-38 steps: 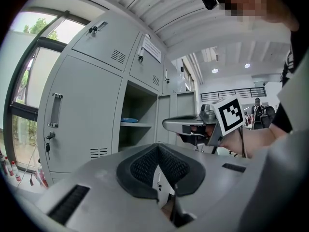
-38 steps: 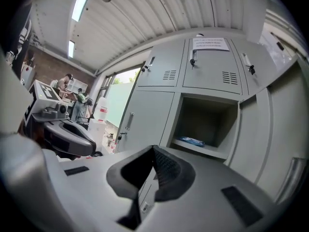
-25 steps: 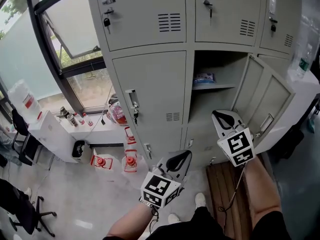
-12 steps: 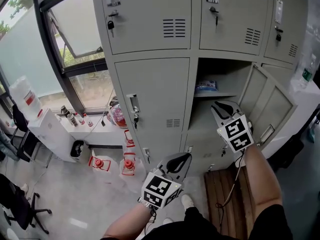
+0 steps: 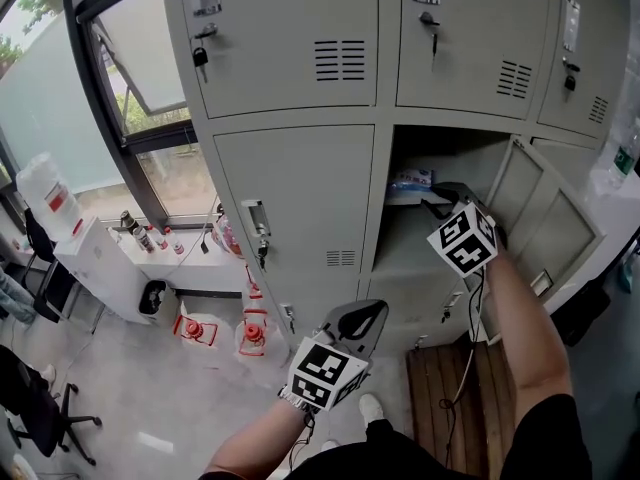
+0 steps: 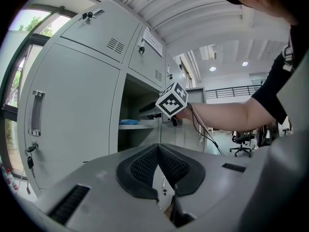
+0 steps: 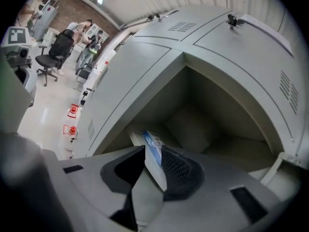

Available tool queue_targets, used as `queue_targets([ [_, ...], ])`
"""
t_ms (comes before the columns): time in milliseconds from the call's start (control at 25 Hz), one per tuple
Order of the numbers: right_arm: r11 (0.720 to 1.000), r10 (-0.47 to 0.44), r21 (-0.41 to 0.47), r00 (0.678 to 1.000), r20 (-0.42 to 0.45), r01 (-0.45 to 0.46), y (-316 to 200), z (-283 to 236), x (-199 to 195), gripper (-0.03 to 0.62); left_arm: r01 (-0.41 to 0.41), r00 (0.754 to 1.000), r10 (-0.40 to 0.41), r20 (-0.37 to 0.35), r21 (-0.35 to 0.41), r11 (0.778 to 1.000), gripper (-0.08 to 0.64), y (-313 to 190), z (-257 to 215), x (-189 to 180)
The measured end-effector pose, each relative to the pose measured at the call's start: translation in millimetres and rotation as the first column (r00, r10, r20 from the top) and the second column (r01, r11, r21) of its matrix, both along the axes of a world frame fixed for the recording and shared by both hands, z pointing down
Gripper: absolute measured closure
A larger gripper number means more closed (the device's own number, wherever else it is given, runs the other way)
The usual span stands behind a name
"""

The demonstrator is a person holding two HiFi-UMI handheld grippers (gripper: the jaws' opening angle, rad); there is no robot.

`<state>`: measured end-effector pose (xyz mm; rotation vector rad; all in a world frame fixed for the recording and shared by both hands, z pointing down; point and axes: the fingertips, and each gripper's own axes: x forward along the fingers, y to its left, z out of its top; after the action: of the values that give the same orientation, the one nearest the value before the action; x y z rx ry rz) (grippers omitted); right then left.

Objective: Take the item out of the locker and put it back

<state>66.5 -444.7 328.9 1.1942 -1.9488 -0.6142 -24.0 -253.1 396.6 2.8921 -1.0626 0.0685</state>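
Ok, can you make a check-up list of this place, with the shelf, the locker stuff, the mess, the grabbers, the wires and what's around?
Surface: grey shelf inside the open locker.
Job's things: blue-and-white packet lies on the shelf; locker door is swung open.
Clutter: red-capped jugs on the floor; bottles on a white counter.
Grippers: right gripper reaches into the locker, its jaws have just been opening, and the packet shows in their gap, not squeezed. Left gripper is held low, shut and empty.
Cables: a cable hangs from the right gripper along the arm.
Surroundings: window at left; closed lockers; wooden platform.
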Motion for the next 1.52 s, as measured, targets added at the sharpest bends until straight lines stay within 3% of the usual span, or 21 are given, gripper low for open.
queue_targets([
  [200, 1.000, -0.018, -0.011, 0.995, -0.095, 0.017, -26.9, 9.9, 0.6, 0.425, 0.011, 1.000, -0.012, -0.009, -0.015, 1.000, 0.545, -20.0, 1.1, 9.3],
  [880, 0.981, -0.089, -0.185, 0.985, -0.150, 0.061, -75.7, 32.1, -0.2, 0.374, 0.007, 1.000, -0.008, -0.012, -0.019, 1.000, 0.545, -72.1, -0.5, 20.0],
  [1200, 0.937, -0.123, -0.338, 0.988, -0.093, 0.085, -79.3, 41.5, -4.0, 0.449, -0.006, 1.000, 0.006, -0.017, -0.024, 1.000, 0.546, -83.6, -2.4, 22.5],
  [1520, 0.937, -0.117, -0.342, 0.988, -0.101, 0.076, -80.6, 45.7, -4.9, 0.508, -0.012, 1.000, 0.011, -0.011, -0.015, 1.000, 0.545, -87.7, -5.6, 22.1],
])
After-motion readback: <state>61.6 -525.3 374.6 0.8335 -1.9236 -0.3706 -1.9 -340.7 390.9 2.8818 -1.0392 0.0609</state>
